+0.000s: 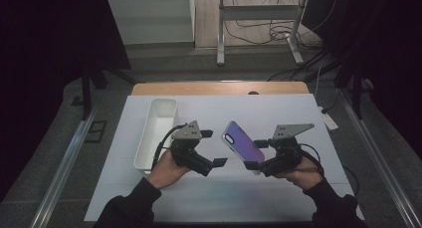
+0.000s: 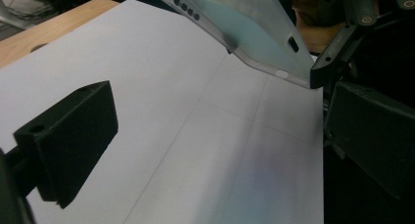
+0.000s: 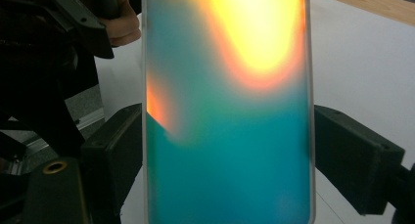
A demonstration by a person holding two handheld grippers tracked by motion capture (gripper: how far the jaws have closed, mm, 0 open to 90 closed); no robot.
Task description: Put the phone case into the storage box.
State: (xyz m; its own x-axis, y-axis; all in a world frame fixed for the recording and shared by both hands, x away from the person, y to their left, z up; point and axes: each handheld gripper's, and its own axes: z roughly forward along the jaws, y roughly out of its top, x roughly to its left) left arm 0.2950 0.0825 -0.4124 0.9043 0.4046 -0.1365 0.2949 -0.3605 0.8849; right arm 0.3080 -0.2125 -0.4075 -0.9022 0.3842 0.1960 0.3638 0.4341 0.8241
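Observation:
A phone case (image 1: 241, 140) with an iridescent purple back hangs tilted above the middle of the white table (image 1: 278, 113). My right gripper (image 1: 256, 154) is shut on its lower end. In the right gripper view the case (image 3: 227, 111) glows teal and orange between the two black pads (image 3: 112, 150), which press its long edges. My left gripper (image 1: 214, 151) stands open a little left of the case, with nothing in it. In the left gripper view the case's bottom edge with its port cut-outs (image 2: 254, 38) hangs above and beyond the wide-apart jaws.
A long white tray (image 1: 157, 131) lies empty on the left of the table, beside my left hand. The table's wooden far edge (image 1: 219, 87) shows behind the white sheet. Metal stand legs (image 1: 220, 34) and cables (image 1: 278, 36) are on the floor beyond.

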